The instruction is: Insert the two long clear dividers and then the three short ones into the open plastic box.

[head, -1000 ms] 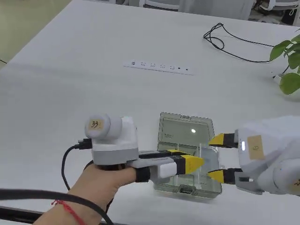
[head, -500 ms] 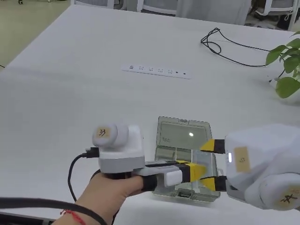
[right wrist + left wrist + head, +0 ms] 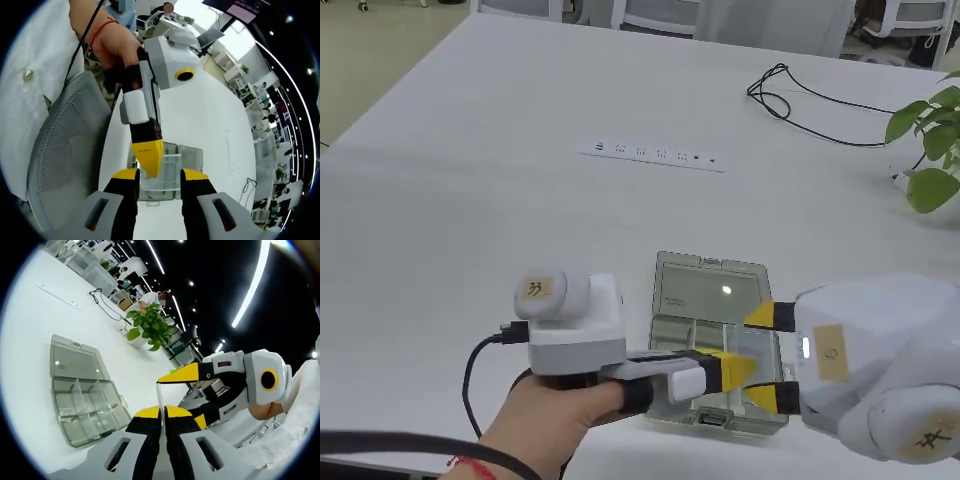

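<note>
At the lower left of the head view a hand point(image 3: 555, 410) grips the handle of the left gripper point(image 3: 728, 368), which reaches rightward over the white bench point(image 3: 470, 200). Its yellow-tipped jaws are clenched on a thin clear divider point(image 3: 161, 395). In the left gripper view the divider stands up edge-on from between the jaws. I cannot tell whether it is a long or a short one.

Under and just beyond those tips lies the open plastic box point(image 3: 705, 290), with its lid folded flat on the far side. Its base is near the bench's front edge, and clear partitions already cross it. The held divider hangs above the base, at its right part.

To the right, the right gripper point(image 3: 772, 358) points back toward the left one. Its jaws are spread wide, one on each side of the left gripper's tip and the divider; whether they touch either I cannot tell.

Farther back on the bench, from left to right, lie a white power strip point(image 3: 650, 152) and a looped black cable point(image 3: 800, 85). A leafy green plant point(image 3: 925, 150) stands at the right edge.
</note>
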{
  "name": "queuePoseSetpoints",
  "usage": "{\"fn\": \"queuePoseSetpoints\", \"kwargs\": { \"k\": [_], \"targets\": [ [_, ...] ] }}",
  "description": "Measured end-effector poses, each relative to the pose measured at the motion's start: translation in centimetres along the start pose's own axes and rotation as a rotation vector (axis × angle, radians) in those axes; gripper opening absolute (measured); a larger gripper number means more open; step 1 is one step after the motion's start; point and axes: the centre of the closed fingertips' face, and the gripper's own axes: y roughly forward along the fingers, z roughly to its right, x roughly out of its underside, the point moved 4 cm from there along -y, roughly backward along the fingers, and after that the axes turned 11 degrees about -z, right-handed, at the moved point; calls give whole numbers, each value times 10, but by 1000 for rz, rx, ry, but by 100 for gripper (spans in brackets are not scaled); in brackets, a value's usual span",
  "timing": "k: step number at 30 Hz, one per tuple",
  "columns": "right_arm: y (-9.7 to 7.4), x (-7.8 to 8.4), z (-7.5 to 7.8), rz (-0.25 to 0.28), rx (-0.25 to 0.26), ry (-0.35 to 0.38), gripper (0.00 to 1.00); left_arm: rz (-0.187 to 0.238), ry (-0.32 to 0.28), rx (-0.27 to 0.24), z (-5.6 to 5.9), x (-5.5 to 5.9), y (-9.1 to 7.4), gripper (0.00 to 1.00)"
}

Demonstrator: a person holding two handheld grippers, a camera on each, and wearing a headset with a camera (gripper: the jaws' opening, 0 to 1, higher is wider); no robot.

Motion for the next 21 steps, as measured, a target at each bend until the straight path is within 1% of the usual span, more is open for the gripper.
{"fn": "queuePoseSetpoints", "kwargs": {
  "k": [1, 2, 5, 8, 9, 10, 11, 12, 13, 15, 16, 17, 18, 19, 20, 21],
  "targets": [
    [0, -1, 0, 3, 1, 1, 35, 0, 1, 0, 0, 0, 0, 0],
    [0, -2, 0, 10, -1, 7, 35, 2, 19, 2, 0, 0, 0, 0],
    [-2, -4, 1, 24, -5, 16, 35, -7, 24, 1, 0, 1, 1, 0],
    [-7, -4, 3, 44, -23, 36, 36, -13, 64, -7, 0, 1, 0, 0],
    [-9, -3, 4, 54, -35, 50, 36, -16, 90, -11, 1, 1, -1, 0],
    [-11, -2, 5, 64, -47, 68, 36, -36, 141, -29, -1, 3, -1, 0],
    [-12, 0, 7, 73, -61, 85, 36, -52, 167, -37, -2, 5, -1, 0],
    [-15, 1, 9, 87, -79, 103, 36, -62, 209, -34, 0, 6, -1, 0],
    [-16, 2, 10, 91, -88, 112, 35, -66, 235, -32, 1, 7, -2, 0],
    [-20, 5, 12, 119, -132, 141, 33, -81, 288, -34, 3, 8, -2, 0],
    [-22, 8, 16, 126, -148, 148, 32, -86, 334, -32, 5, 9, -3, 0],
    [-23, 9, 17, 133, -161, 155, 31, -88, 367, -30, 6, 9, -3, 0],
    [-25, 9, 15, 154, -212, 174, 30, -91, 403, -25, 9, 9, -3, 0],
    [-26, 10, 14, 163, -245, 181, 28, -89, 428, -21, 10, 8, -3, 0],
    [-28, 11, 16, 177, -266, 182, 27, -100, 470, -13, 12, 9, -4, 0],
    [-29, 12, 18, 180, -274, 183, 26, -103, 498, -10, 14, 10, -4, 0]
  ]
}}
